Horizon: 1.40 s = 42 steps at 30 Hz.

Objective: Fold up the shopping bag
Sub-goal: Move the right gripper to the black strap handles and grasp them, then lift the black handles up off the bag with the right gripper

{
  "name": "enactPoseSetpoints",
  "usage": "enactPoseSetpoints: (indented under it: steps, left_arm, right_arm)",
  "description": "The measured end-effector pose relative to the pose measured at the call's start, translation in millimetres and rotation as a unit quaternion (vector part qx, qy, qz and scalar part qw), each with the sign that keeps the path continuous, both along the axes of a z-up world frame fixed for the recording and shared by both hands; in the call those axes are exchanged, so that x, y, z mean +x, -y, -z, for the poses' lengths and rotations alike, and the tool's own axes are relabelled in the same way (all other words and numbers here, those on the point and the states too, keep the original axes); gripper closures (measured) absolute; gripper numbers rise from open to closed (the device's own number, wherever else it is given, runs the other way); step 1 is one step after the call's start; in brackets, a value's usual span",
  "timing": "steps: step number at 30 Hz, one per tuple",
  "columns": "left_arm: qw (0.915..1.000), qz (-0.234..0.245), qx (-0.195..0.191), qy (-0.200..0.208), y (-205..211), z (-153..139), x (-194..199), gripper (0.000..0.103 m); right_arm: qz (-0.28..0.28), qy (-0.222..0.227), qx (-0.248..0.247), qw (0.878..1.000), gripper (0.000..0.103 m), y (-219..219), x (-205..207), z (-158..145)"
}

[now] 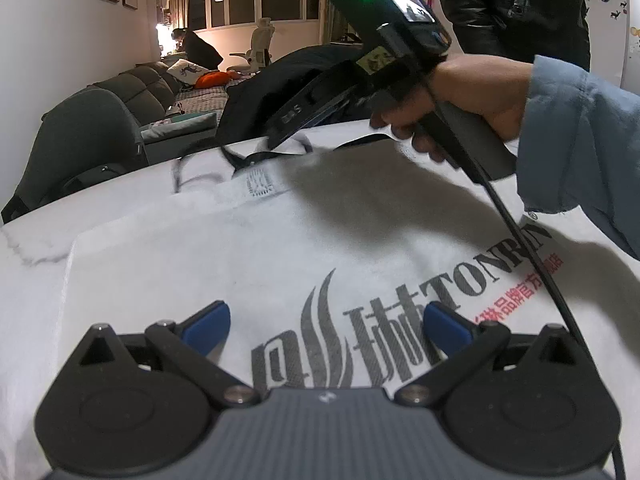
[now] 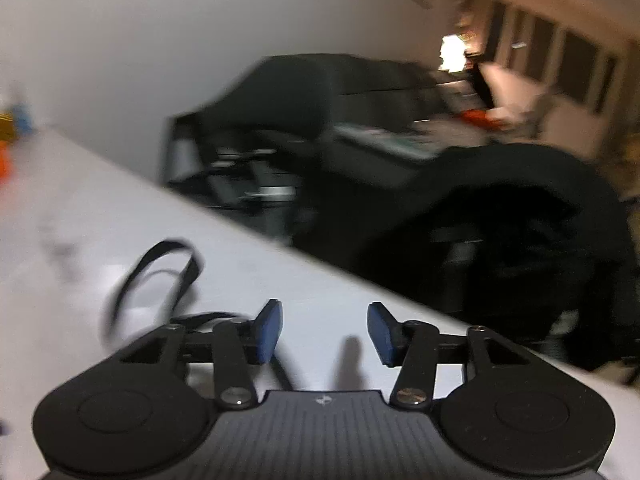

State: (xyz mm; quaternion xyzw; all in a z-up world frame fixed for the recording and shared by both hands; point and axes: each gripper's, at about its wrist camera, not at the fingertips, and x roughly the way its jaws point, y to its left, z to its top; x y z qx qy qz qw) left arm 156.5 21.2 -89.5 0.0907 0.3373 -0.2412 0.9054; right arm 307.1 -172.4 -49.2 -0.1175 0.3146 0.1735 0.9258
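Shopping bag (image 1: 280,248): white, lying flat on desk (image 1: 24,264), unfolded, black handle (image 2: 160,276) loose. Left gripper (image 1: 326,320) and right gripper (image 2: 325,332): jaws spread, empty. Folding apparently not begun.

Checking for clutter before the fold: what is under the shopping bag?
The shopping bag lies flat on the white marbled table, which shows bare beside it. Whatever is beneath the bag's middle is covered and cannot be seen.

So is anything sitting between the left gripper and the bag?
Nothing visible. The open left gripper hovers right over the white shopping bag, bare fabric between its fingers. The right gripper's cable crosses the bag further right.
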Motion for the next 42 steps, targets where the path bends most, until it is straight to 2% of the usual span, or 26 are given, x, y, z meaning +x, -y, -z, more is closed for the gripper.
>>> enactPoseSetpoints:
  steps: [2, 7, 15, 20, 25, 28, 32, 36, 42]
  left_arm:
    - [1.0, 0.0, 0.0, 0.0, -0.1, 0.2, -0.9, 0.0]
    - [1.0, 0.0, 0.0, 0.0, -0.8, 0.7, -1.9, 0.0]
    - [1.0, 0.0, 0.0, 0.0, -1.5, 0.7, 0.8, 0.0]
    - [1.0, 0.0, 0.0, 0.0, -1.5, 0.5, 1.0, 0.0]
    - [1.0, -0.001, 0.0, 0.0, -1.4, 0.1, 0.5, 0.0]
    - [1.0, -0.002, 0.0, 0.0, -1.3, -0.2, 0.5, 0.0]
    - [1.0, -0.004, 0.0, 0.0, -1.5, -1.0, 0.1, 0.0]
    - [1.0, -0.009, 0.0, 0.001, -2.0, -1.4, -0.6, 0.0]
    - [0.9999, -0.01, 0.001, 0.001, -0.2, -1.5, -1.6, 0.0]
  right_arm:
    - [0.006, -0.013, 0.028, 0.999, 0.056, 12.3, 6.6, -4.3]
    - [0.0, -0.031, 0.059, 0.998, 0.056, 30.4, 5.2, -12.4]
    - [-0.073, -0.06, 0.082, 0.992, 0.04, 38.7, -19.8, -21.7]
    - [-0.106, -0.071, 0.043, 0.991, 0.038, 16.5, -25.2, -12.0]
    - [-0.088, -0.09, 0.024, 0.992, 0.039, 3.5, -15.6, 7.1]
    - [-0.075, -0.082, 0.02, 0.994, 0.04, 2.0, -12.6, 11.0]
    - [-0.047, -0.071, 0.02, 0.996, 0.052, 3.6, -7.6, 10.6]
    - [-0.027, -0.056, 0.01, 0.998, 0.071, 1.5, -4.4, 9.2]
    - [0.01, -0.039, -0.019, 0.999, 0.083, 6.8, 6.5, 6.0]
